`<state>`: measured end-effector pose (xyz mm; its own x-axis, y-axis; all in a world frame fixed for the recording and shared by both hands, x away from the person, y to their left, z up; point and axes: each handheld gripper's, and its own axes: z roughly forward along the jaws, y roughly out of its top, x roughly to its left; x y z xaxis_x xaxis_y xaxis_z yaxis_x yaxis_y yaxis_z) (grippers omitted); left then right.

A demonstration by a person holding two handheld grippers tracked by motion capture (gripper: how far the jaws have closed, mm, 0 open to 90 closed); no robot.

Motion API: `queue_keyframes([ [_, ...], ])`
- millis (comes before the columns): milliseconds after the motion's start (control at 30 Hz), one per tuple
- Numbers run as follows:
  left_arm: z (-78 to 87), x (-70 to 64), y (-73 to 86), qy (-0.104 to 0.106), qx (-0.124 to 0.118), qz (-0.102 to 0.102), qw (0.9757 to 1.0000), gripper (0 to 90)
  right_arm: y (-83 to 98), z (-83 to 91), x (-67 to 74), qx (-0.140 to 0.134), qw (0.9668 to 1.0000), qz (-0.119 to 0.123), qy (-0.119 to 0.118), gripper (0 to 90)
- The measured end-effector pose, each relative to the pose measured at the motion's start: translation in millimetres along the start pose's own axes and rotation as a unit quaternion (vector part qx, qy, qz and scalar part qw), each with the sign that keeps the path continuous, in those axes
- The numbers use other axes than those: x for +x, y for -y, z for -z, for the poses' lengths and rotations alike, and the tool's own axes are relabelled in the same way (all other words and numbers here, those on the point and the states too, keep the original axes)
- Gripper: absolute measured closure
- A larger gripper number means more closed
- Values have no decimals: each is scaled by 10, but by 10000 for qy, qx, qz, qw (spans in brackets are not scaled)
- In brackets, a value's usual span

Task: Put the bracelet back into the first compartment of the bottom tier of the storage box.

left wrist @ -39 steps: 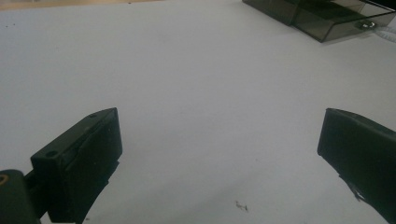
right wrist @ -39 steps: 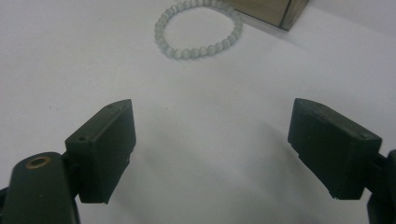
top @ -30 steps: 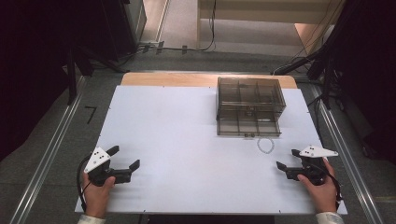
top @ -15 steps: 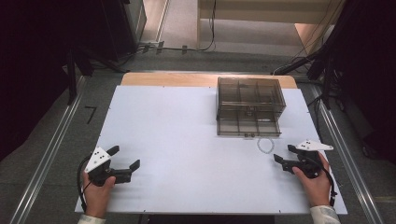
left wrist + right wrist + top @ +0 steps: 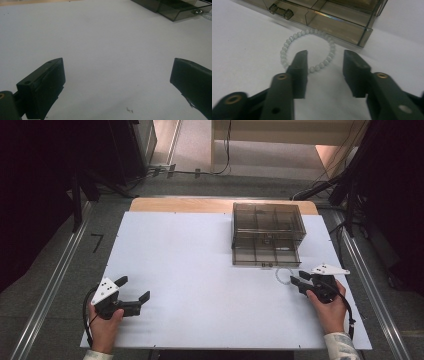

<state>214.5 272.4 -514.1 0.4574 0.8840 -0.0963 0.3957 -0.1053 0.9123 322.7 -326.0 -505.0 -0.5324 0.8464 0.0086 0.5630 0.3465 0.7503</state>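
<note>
Near arc of the pale grey-white bead bracelet (image 5: 308, 50) covered by the right gripper's (image 5: 325, 61) black jaws in the right gripper view; contact between beads and jaws impossible to tell. In the high view, same bracelet (image 5: 283, 275) reduced to a faint ring, single beads too small to make out. Smoky transparent plastic drawer box (image 5: 322, 15) cut off by the top edge; its contents (image 5: 268, 240) too small to identify from above. Left gripper's (image 5: 117, 72) jaws cropped by the bottom and right edges.

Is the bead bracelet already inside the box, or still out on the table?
Out. The bead bracelet lies flat on the white table, before the box.
</note>
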Motion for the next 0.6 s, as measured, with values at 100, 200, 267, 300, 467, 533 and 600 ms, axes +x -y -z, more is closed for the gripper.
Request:
queue_keyframes([
  [100,0,-3,-1,-6,16,-28,10000,5,-31,-45,6,4,10000,-87,-2,672],
  [200,-1,-6,-1,-9,19,-44,10000,5,-60,-78,8,26,9999,-128,77,728],
  [267,-1,-6,-1,-9,26,-41,10000,5,-72,-95,-2,21,9998,-152,99,749],
  [300,-1,-6,-1,-12,27,-40,10000,5,-77,-102,-9,18,9998,-187,112,761],
  [467,-2,-5,-1,-9,28,-41,10000,5,-87,-130,-41,39,9996,-276,98,768],
  [533,-3,-5,-1,-13,28,-33,10000,5,-91,-142,-43,44,9995,-318,71,774],
  [600,-3,-5,-2,-12,29,-38,10000,5,-99,-156,-42,89,9994,-329,92,793],
])
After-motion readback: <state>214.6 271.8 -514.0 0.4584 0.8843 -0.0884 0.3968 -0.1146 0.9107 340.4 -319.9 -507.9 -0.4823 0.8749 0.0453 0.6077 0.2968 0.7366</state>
